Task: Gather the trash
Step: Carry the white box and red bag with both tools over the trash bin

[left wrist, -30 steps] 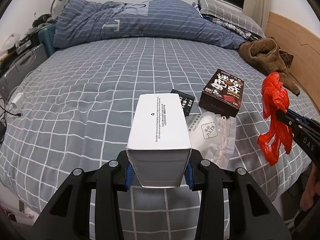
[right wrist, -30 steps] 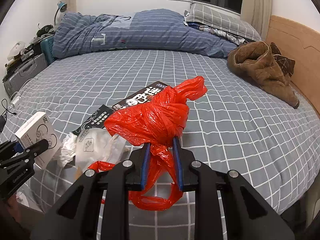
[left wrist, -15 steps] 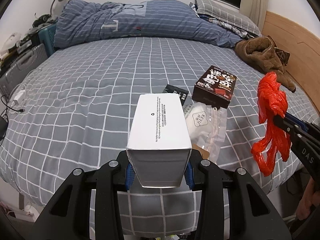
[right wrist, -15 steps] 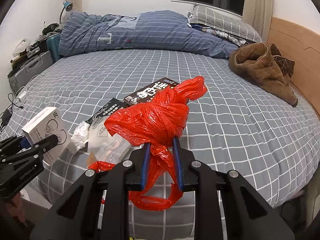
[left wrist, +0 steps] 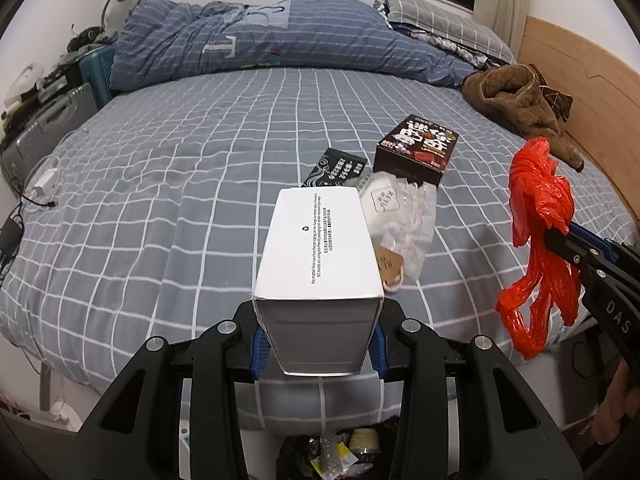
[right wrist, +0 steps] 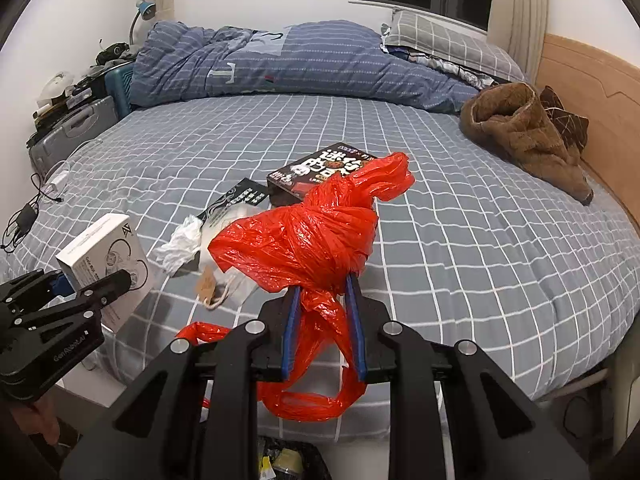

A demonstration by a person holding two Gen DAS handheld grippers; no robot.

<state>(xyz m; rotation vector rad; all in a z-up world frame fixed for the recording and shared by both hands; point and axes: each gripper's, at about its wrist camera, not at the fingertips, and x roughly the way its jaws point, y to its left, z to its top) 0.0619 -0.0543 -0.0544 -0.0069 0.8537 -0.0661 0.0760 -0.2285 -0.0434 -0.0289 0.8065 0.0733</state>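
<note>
Left wrist view: left gripper (left wrist: 316, 350) is clamped on the white box (left wrist: 318, 254), pads low on its near end, so most of the box sticks out ahead of the jaws. Risk: it pivots or slides out if the hand tilts or swings fast. Right gripper (left wrist: 560, 238) shows at the right edge, pinching the red bag (left wrist: 538, 216). Bin (left wrist: 340, 454) with scraps in it sits below, at the frame's bottom edge, just off the bed (left wrist: 160, 200) edge. Risk: box released short lands on the bed edge or the floor. Trash not yet collected on the bed: dark box (left wrist: 416, 148), black packet (left wrist: 334, 168), clear wrapper (left wrist: 400, 216).

Right wrist view: right gripper (right wrist: 324, 332) is closed on the twisted neck of the bag (right wrist: 304, 244); loose loops hang under the jaws. Risk: thin film slips through the pads, or the loops snag on the bin (right wrist: 286, 460) rim. Left gripper (right wrist: 86, 286) with its box (right wrist: 106, 260) is at the left, close by. Risk: the two grippers collide over the same bin.

Room: soft grey checked sheet, blue duvet (right wrist: 280, 60) at the far side, brown garment (right wrist: 524, 136) by the wooden headboard (right wrist: 592, 92), suitcase (right wrist: 68, 132) and clutter on the left.
</note>
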